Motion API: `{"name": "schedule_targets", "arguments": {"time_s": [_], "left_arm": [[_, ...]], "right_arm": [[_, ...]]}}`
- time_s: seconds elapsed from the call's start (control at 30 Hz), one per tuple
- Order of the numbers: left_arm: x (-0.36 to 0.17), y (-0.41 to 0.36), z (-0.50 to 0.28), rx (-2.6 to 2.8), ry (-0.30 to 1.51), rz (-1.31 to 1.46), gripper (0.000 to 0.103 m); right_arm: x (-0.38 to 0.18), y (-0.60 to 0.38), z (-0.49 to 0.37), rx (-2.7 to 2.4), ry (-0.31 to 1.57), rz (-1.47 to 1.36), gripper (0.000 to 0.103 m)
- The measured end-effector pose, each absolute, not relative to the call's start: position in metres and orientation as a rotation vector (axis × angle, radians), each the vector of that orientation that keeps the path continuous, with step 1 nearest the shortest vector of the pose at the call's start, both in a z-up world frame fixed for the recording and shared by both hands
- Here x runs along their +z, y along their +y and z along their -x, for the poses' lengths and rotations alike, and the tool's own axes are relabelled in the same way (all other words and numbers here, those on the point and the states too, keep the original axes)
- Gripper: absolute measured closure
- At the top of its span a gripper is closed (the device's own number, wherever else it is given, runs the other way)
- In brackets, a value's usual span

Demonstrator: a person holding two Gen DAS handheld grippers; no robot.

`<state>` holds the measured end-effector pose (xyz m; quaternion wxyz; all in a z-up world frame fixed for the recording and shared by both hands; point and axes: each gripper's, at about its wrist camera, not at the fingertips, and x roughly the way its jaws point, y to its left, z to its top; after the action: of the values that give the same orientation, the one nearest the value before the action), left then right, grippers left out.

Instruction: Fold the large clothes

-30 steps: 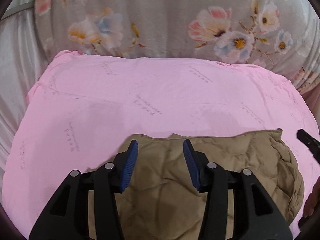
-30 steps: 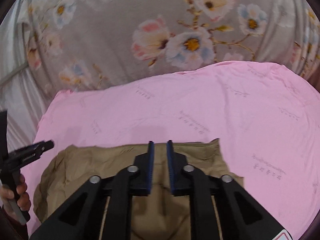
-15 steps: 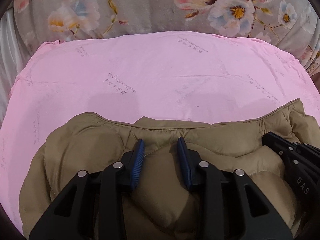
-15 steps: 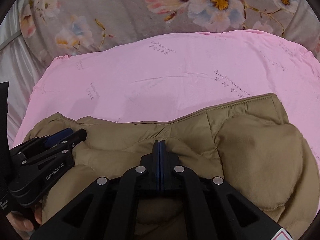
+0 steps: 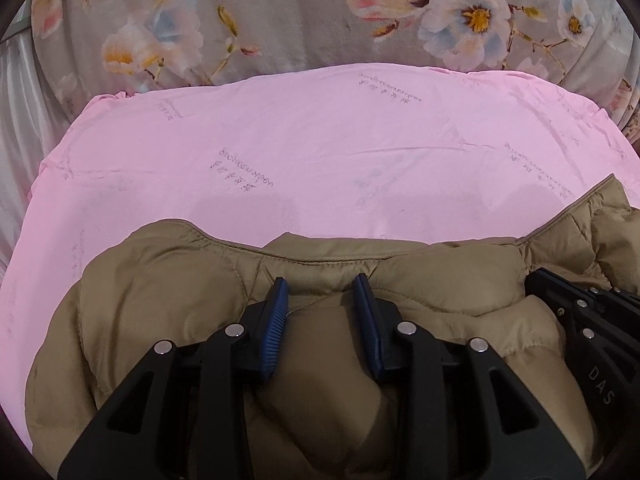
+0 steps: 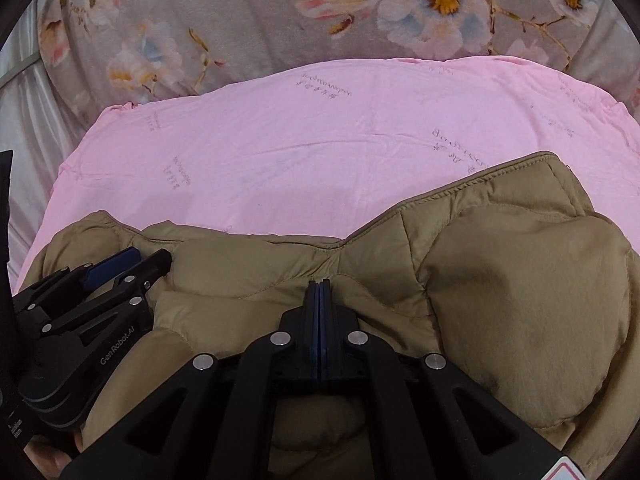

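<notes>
We hold the left gripper with its jaws narrowed around a puffed ridge of the tan quilted jacket, which lies bunched on the pink sheet. Our right gripper is clamped fully together, pinching a fold of the jacket just beside the left one.

My left gripper sits on tan puffer jacket, blue pads pinching puffy fold between them after narrowing. Right gripper beside it at right edge. Pink sheet underneath, floral blanket beyond.
</notes>
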<state>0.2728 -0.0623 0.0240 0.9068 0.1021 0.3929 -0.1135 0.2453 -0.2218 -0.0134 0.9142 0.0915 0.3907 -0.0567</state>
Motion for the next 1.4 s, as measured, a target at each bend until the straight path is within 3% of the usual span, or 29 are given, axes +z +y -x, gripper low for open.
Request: {"name": "schedule_targets", "arguments": {"time_s": [0.3,0.47,0.67,1.3,1.33,1.37,1.4], "left_arm": [[0.071,0.005,-0.275,-0.237,0.812,-0.069,0.070],[0.043,0.034,-0.300,-0.162,0.885,-0.047,0.068],[0.027,0.025,-0.297,-0.122,0.859,-0.101,0.068],[0.021,0.019,-0.300,-0.112,0.868,-0.123,0.068],[0.024,0.020,-0.299,-0.109,0.874,-0.121,0.068],[0.027,0.021,-0.296,-0.106,0.883,-0.114,0.068],[0.038,0.025,-0.287,-0.119,0.895,-0.080,0.068]], "right_arm": [[0.053,-0.255,-0.210,-0.216,0.690,-0.126,0.103],[0.014,-0.308,-0.220,-0.310,0.800,-0.196,0.103],[-0.011,-0.312,-0.223,-0.316,0.806,-0.198,0.103],[-0.013,-0.310,-0.225,-0.308,0.810,-0.229,0.103],[-0.007,-0.306,-0.222,-0.337,0.805,-0.217,0.102],[0.000,-0.302,-0.216,-0.331,0.791,-0.233,0.093],[0.012,-0.292,-0.205,-0.283,0.759,-0.276,0.093]]}}
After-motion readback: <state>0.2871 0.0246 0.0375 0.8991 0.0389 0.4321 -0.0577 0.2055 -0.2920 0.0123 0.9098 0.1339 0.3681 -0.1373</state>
